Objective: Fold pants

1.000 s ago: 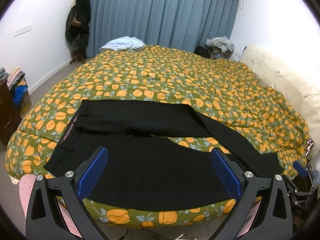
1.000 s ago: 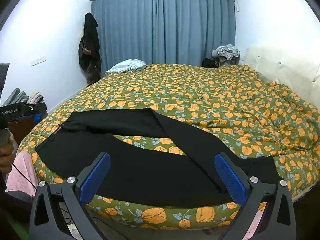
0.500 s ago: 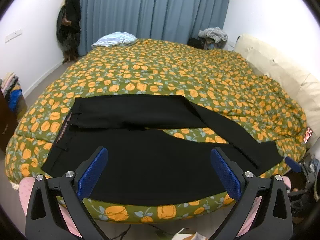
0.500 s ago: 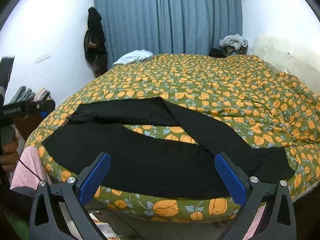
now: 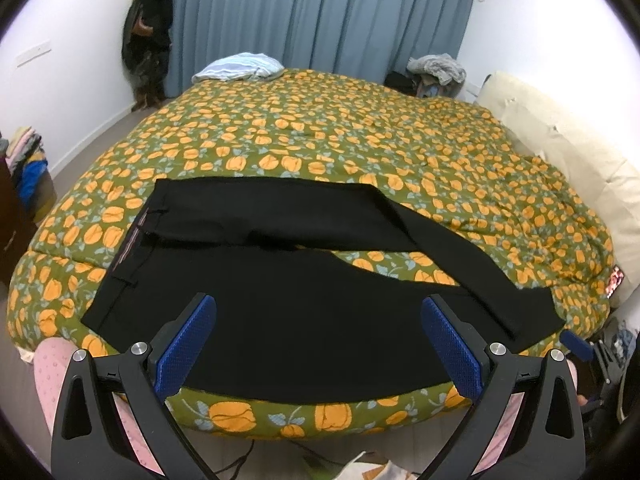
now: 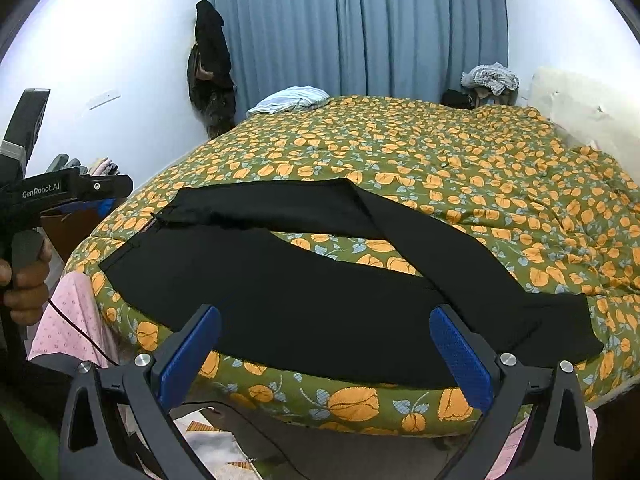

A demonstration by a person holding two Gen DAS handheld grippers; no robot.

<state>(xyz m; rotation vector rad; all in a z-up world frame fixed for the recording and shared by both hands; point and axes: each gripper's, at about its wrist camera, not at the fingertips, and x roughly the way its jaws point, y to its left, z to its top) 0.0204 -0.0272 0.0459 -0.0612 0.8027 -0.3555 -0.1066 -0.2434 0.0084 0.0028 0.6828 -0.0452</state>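
Black pants [image 5: 304, 304] [image 6: 304, 292] lie spread along the near edge of a bed with a green, orange-flowered quilt [image 5: 340, 148] [image 6: 460, 168]. The waistband is at the left; the far leg crosses diagonally over the near leg's end at the right. My left gripper [image 5: 318, 338] hovers open above the near leg, holding nothing. My right gripper [image 6: 324, 346] is also open and empty, over the near edge of the pants. In the right wrist view a hand [image 6: 24, 284] holds the left gripper's handle at the far left.
Blue curtains [image 5: 320, 12] hang behind the bed. A light-blue cloth pile [image 5: 240, 66] lies at the far bed corner. Cream pillows [image 5: 568, 152] line the right side. Dark clothes [image 6: 210, 64] hang at the wall corner. Papers lie on the floor [image 6: 216, 448] below.
Both grippers have risen and pulled back a little, so the pants sit lower and smaller between the fingers. The pants lie as before. Both grippers stay open.
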